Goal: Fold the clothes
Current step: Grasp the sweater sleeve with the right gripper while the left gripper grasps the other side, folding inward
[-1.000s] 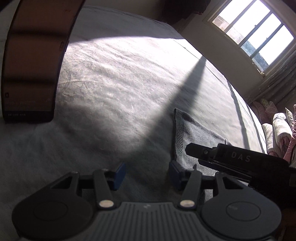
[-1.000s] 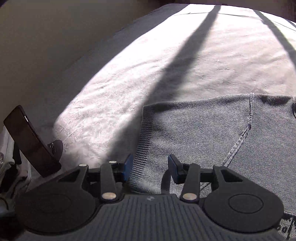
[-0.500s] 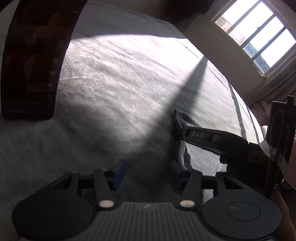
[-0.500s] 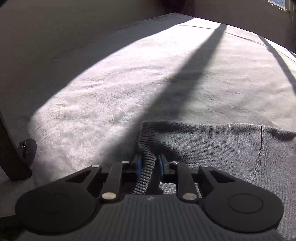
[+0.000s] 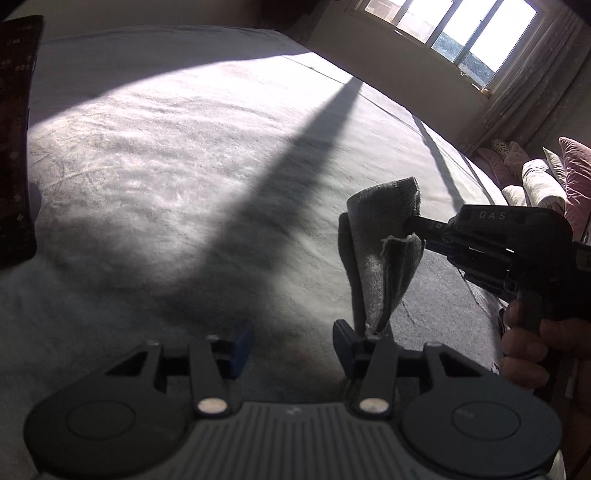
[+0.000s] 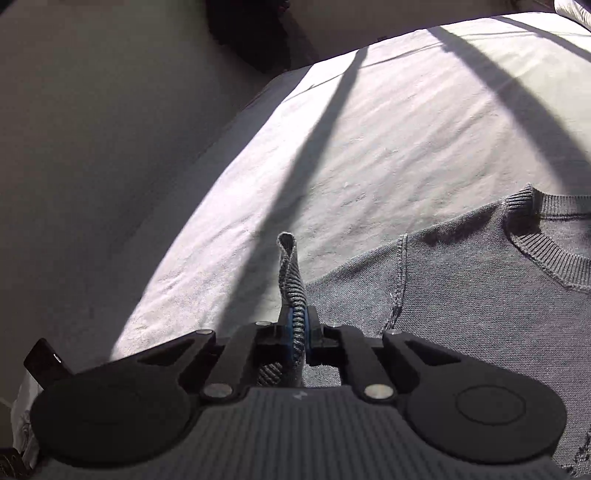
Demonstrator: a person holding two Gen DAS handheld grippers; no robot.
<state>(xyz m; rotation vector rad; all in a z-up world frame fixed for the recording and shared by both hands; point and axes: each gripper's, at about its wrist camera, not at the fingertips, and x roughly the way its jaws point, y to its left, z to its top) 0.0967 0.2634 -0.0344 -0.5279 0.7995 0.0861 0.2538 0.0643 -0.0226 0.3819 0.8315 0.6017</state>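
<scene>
Your right claw point(image 6: 297, 328), gaping a second ago, is now pinching the grey sweater's point(image 6: 480, 295) ribbed hem, lifting it off the bed point(image 5: 184, 166); your left claw point(image 5: 291, 345) is closing, empty.

Hard sun through the window point(image 5: 461, 33), bed point(image 5: 184, 155) blown out in the lit patches. Long frame shadows cross it, foreground sits in deep shade. Strong fisheye bending at edges; right wrist view slightly motion-blurred.
</scene>
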